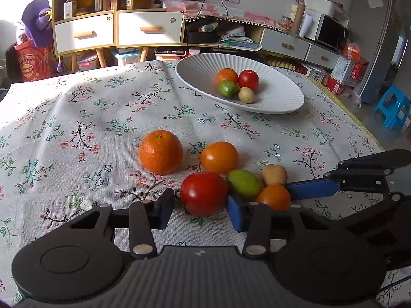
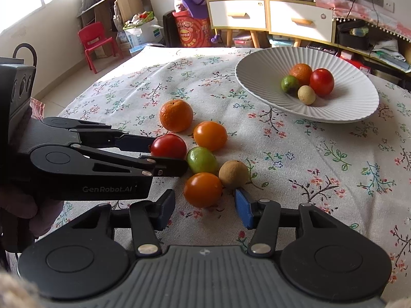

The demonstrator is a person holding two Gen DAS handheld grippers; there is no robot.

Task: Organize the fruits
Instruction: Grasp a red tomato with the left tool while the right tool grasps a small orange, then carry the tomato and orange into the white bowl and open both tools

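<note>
Left gripper (image 1: 203, 206) pinches the red tomato (image 1: 204, 193); right gripper (image 2: 204, 210) brackets the near orange tomato (image 2: 203, 189), pads apparently not touching.

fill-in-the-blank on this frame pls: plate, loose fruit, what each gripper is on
The white plate holds ___ fruits.
Loose on the tablecloth lie ___ fruits.
The left gripper straddles a tomato coloured ___.
The right gripper straddles a second tomato coloured ___.

Missing words: four; six; red; orange.
</note>
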